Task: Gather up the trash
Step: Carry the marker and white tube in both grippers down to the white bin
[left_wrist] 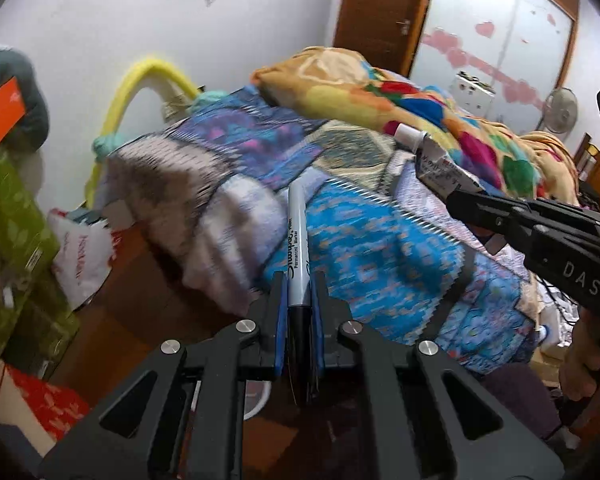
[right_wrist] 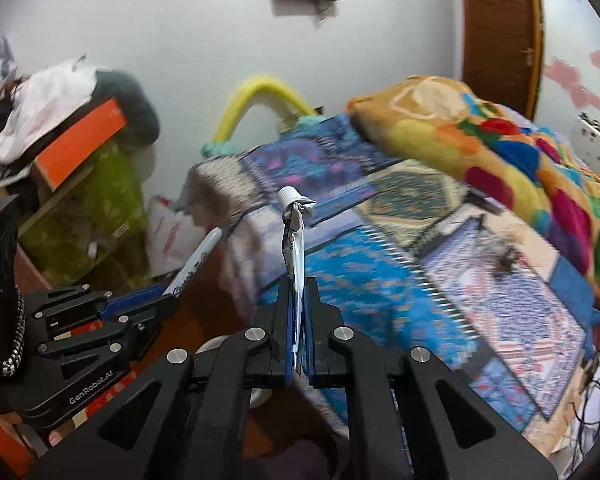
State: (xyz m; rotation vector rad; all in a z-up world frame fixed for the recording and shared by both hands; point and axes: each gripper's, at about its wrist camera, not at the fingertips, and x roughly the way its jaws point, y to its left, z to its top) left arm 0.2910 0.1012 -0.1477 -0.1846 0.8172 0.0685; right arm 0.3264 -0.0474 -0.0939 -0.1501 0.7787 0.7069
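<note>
My left gripper [left_wrist: 299,280] is shut on a grey Sharpie marker [left_wrist: 298,240] that sticks up and forward between the blue pads. It also shows at the left of the right wrist view [right_wrist: 168,296] with the marker [right_wrist: 194,262] in it. My right gripper [right_wrist: 297,284] is shut on a squeezed white toothpaste tube [right_wrist: 294,236] with a white cap, held upright. In the left wrist view the right gripper [left_wrist: 456,196] holds the tube [left_wrist: 436,160] at the right, above the bed.
A bed with a patchwork cover [left_wrist: 360,232] and a colourful blanket [left_wrist: 400,100] fills the middle and right. Green boxes [left_wrist: 12,216] with an orange box [right_wrist: 80,144] on top stand at the left. A white plastic bag [left_wrist: 84,256] lies on the brown floor [left_wrist: 132,280].
</note>
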